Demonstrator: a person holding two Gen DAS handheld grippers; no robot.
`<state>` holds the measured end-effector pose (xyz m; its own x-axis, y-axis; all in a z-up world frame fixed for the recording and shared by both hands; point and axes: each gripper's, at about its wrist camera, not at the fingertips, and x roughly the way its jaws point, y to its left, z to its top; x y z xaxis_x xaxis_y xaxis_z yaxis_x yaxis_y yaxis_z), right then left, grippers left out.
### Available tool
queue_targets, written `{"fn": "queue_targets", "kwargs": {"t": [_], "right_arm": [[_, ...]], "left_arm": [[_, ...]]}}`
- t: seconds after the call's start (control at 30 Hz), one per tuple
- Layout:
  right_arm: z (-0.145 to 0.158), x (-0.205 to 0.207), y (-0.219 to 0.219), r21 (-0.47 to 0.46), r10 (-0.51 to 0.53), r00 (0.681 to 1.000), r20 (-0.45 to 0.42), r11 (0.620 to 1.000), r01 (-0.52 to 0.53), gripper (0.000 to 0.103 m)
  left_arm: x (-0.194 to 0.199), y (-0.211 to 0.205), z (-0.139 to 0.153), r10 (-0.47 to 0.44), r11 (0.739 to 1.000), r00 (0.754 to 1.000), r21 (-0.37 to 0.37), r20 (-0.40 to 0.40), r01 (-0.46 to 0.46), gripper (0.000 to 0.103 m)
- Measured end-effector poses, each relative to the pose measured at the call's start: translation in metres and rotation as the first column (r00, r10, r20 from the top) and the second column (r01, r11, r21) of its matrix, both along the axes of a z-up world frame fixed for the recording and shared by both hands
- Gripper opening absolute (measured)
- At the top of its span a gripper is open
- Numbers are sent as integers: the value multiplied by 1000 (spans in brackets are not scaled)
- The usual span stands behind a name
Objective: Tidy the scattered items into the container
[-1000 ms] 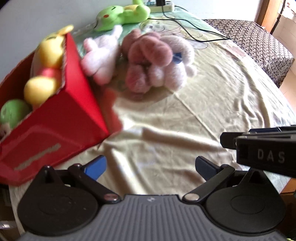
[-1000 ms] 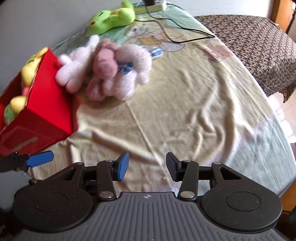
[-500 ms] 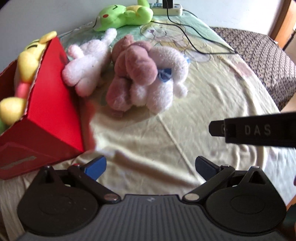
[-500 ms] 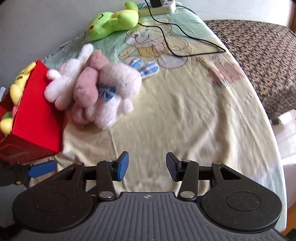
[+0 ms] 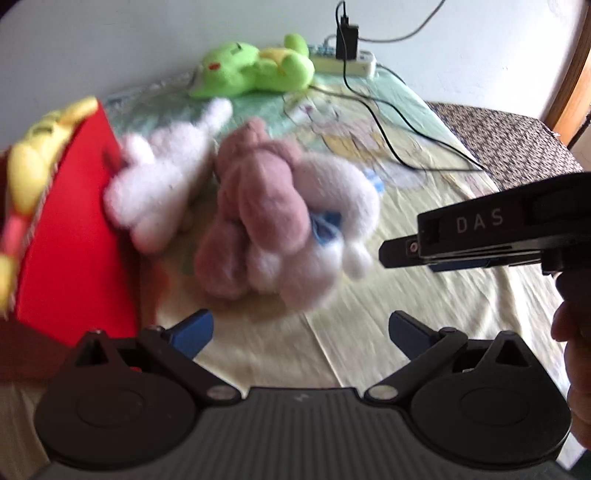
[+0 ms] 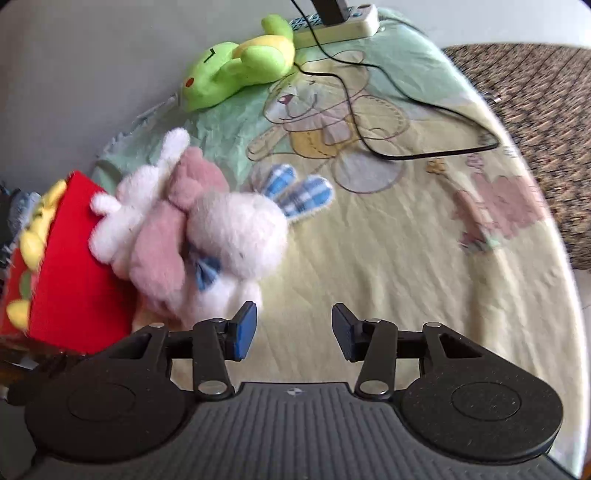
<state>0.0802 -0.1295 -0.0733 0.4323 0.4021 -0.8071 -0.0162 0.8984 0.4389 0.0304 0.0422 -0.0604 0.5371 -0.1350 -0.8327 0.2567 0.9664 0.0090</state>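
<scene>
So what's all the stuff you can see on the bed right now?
Red box: one, red, left side, a yellow plush sticking out of its top.
White plush: one, white, lying against the box's side.
Pink plush: one, dusty pink, middle, bundled with the bunny.
Bunny plush: one, pale pink-white with blue checked ears and a blue bow, middle.
Green plush: one, bright green with yellow, far end by the wall.
Power strip: one, white, far end, black cable trailing over the bedsheet.
Bedsheet: one, cream and green with a bear print.
Left gripper: open, empty.
Right gripper: jaws opening, nothing between them.
Hand: right edge of the left view.
</scene>
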Motion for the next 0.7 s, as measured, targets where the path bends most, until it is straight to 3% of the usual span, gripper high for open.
{"fn": "queue_targets", "kwargs": {"t": [0.27, 0.47, 0.53, 0.67, 0.7], "right_arm": [[-11, 26, 22, 45, 68, 998, -6, 997, -68, 54], [-20, 39, 25, 148, 78, 996, -41, 986, -71, 58], [-20, 40, 25, 190, 74, 996, -51, 980, -64, 58], [-23, 41, 32, 217, 102, 993, -55, 972, -88, 52], [-24, 43, 33, 231, 112, 992, -56, 968, -96, 44]], "left_arm": [[18, -4, -18, -27, 1000, 999, -1, -28, 27, 94], [32, -2, -32, -24, 1000, 997, -11, -77, 24, 79], [35, 1, -36, -18, 1000, 996, -20, -87, 17, 78], [37, -2, -35, -36, 999, 996, -22, -80, 34, 77], [37, -3, -35, -42, 999, 996, -23, -80, 41, 77]]}}
